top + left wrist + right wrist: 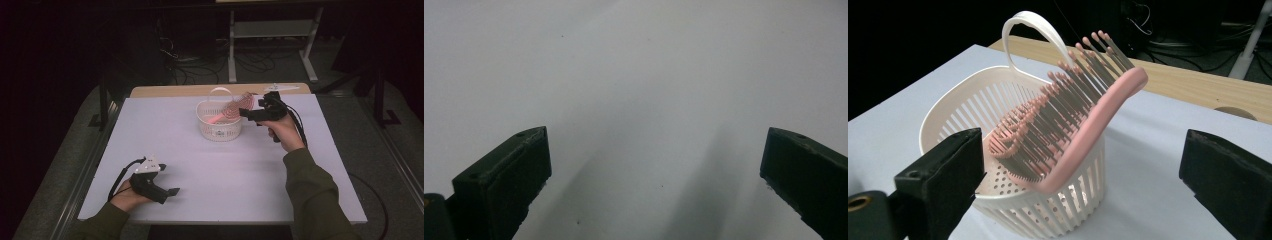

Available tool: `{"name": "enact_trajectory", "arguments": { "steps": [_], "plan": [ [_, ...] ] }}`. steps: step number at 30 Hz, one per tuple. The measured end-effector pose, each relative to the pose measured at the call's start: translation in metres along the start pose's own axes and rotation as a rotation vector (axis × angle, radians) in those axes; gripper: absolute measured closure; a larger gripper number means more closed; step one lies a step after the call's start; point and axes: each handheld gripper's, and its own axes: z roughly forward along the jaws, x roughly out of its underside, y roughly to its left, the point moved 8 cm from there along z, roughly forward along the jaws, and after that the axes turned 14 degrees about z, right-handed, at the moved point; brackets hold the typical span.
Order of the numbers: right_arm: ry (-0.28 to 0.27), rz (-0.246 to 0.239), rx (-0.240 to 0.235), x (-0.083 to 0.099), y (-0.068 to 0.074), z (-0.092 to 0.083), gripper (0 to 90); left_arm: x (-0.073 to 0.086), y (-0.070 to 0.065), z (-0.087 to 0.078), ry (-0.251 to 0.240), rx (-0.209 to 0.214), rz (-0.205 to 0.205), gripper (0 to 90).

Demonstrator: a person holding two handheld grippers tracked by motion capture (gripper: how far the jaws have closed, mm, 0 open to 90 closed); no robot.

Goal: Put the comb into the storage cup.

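Open table [225, 175] around basket [219, 127]

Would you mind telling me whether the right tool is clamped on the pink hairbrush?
No, the right tool stands open, its jaws wide apart on either side of the pink hairbrush, which leans in the white basket untouched.

Pink hairbrush [1083, 130] — bristles up — leans tilted in the white slotted basket [955, 107], head overhanging its rim.

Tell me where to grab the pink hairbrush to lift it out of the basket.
Grip the pink hairbrush at its upper end, which leans out over the rim of the white basket. Come from above with the right gripper, jaws across the brush's edges, since bristles cover its face and the other end sits inside the basket.
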Motion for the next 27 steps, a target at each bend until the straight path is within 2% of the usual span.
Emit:
{"name": "enact_trajectory", "arguments": {
  "steps": [8,20,27],
  "plan": [
    [0.023,-0.047,-0.002,0.009,0.004,-0.008,4.0,0.001,0.000,0.000,-0.002,0.001,0.000,0.0],
    [0.039,-0.077,-0.012,0.026,0.007,-0.021,4.3,0.002,0.000,-0.001,0.003,-0.001,0.000,0.0],
    [0.044,-0.085,-0.027,0.044,0.010,-0.031,4.4,0.002,0.001,-0.001,0.003,-0.008,0.001,0.0]
  ]
}}
